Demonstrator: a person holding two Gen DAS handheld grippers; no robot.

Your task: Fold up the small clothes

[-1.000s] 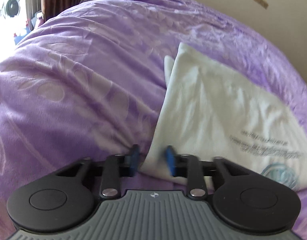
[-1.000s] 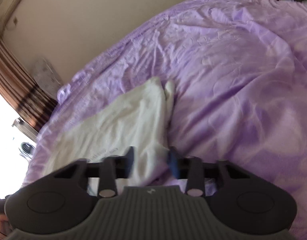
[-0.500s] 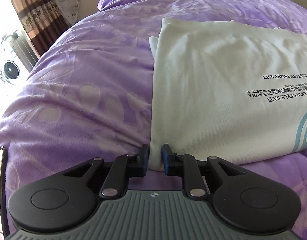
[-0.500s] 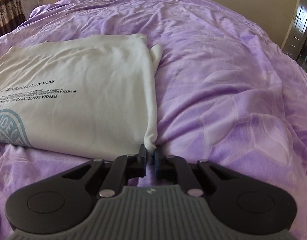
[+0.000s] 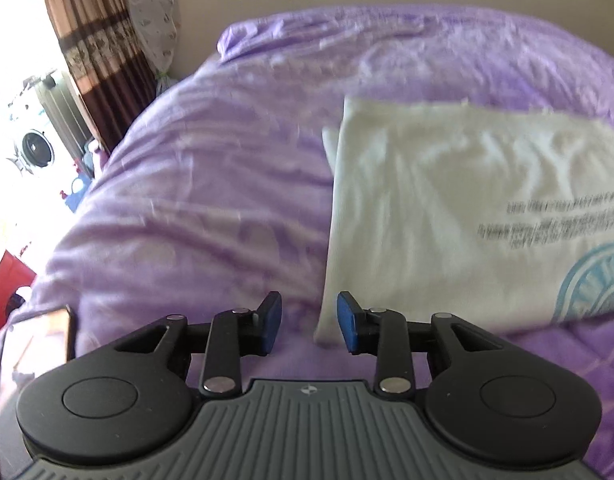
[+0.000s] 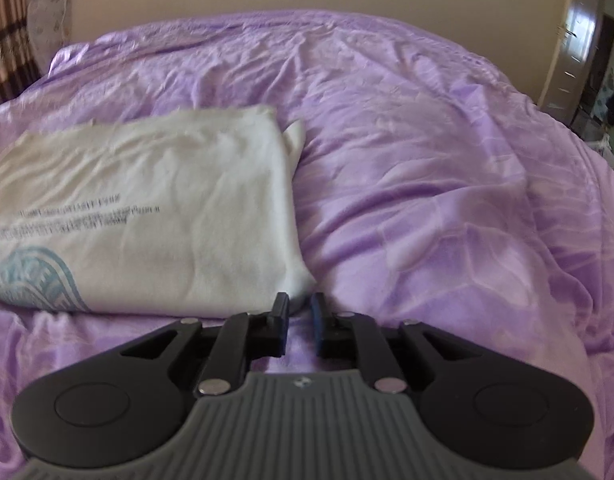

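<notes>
On the purple bed cover point(image 5: 211, 184), seen from your left wrist, the white T-shirt point(image 5: 447, 216) lies flat with one fold already made, its black lettering and teal round print facing up toward the right edge of the frame. Your left gripper point(image 5: 309, 326) hangs just off the shirt's near left corner; its jaws have just been opening and now stand spread, the corner lying ahead of the gap with neither blue pad pressing it. A curtain point(image 5: 91, 36) and bright window fill the far left, and a flat reflective object point(image 5: 39, 336), too blurred to name, sits at the bed's near left edge.

From your right wrist, the same shirt point(image 6: 147, 208) fills the left half of the view, a small flap poking out at its far right corner. Your right gripper point(image 6: 299, 326) sits at the near right corner; its jaws have also just been opening and are parted a little, the cloth's tip just ahead of them and, as far as the blur allows, no longer pinched. A door point(image 6: 583, 40) shows at the far right.

By the look of it, you are letting go after laying a fold down, so this step is the release. The next move likely calls for backing both grippers clear without dragging the corners, then taking a fresh grip on one short side to bring it across for the second fold.
</notes>
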